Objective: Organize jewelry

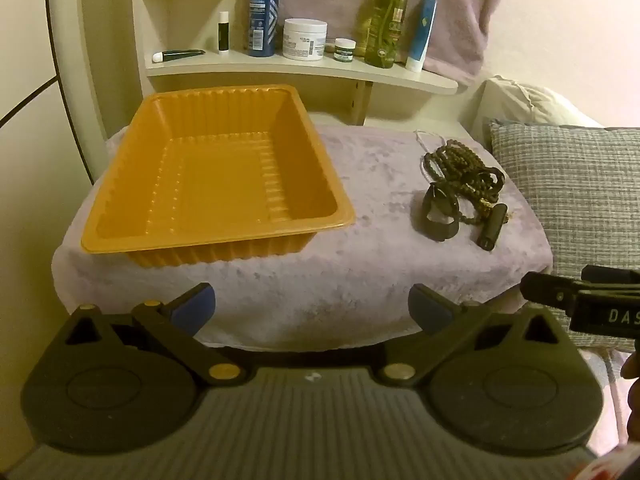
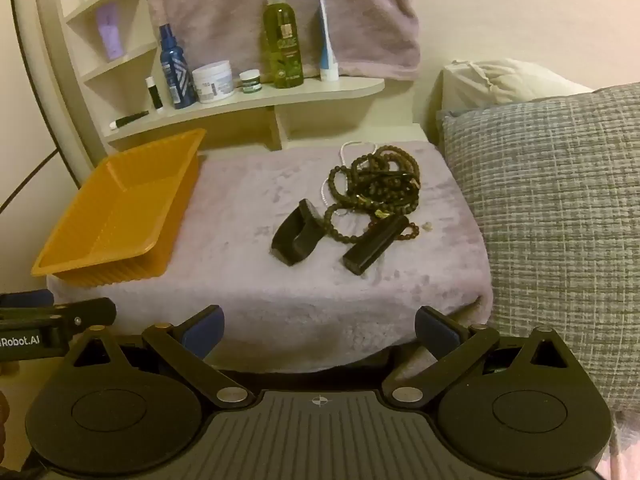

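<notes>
Where beads [image 2: 376, 184] tangle, white strand [image 2: 352, 148] half hidden

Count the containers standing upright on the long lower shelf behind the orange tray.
6: lip balm stick, blue spray bottle, white jar, small green jar, green spray bottle, blue-and-white tube. Nothing seems hidden behind them.

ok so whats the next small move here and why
Probably bring the right gripper forward and down onto the black band, the nearest loose piece. Both grippers are open and hold nothing, the orange tray is empty, and the jewelry, including the tangled bead necklaces, lies nearer the right gripper.
</notes>
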Demonstrator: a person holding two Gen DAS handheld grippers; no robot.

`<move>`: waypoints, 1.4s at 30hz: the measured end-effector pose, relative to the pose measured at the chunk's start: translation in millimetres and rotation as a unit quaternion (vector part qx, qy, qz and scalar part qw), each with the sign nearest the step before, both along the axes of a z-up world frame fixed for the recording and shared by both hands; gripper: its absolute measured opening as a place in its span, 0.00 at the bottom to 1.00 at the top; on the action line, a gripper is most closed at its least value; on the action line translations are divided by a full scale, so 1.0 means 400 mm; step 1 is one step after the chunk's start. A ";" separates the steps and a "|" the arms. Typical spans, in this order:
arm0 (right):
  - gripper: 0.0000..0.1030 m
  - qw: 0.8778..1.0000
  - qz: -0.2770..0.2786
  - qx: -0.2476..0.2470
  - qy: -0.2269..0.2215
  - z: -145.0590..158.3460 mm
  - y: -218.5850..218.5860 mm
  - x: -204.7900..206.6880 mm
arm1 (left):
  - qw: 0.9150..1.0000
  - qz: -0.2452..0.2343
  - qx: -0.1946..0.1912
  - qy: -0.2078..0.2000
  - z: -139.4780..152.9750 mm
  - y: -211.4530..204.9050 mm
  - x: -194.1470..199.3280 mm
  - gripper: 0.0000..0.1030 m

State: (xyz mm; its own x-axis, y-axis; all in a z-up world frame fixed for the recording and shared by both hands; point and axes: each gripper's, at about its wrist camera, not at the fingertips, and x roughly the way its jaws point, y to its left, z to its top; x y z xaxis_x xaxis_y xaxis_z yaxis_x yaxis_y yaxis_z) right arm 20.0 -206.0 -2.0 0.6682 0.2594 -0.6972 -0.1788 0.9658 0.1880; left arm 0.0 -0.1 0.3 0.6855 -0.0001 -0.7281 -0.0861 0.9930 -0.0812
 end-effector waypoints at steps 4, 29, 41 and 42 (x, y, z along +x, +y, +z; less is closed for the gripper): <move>0.98 1.000 0.000 0.004 0.002 0.002 0.006 0.001 | 1.000 -0.001 -0.004 -0.004 0.001 -0.001 0.001 0.99; 0.98 1.000 -0.013 -0.007 -0.005 0.010 0.008 -0.013 | 1.000 -0.004 0.001 -0.010 0.011 -0.001 -0.004 0.99; 0.98 1.000 -0.014 -0.007 -0.007 0.009 0.008 -0.014 | 1.000 -0.005 0.001 -0.011 0.014 -0.002 -0.004 0.99; 0.98 1.000 -0.014 -0.007 -0.008 0.010 0.008 -0.014 | 1.000 -0.005 0.002 -0.011 0.014 -0.002 -0.003 0.99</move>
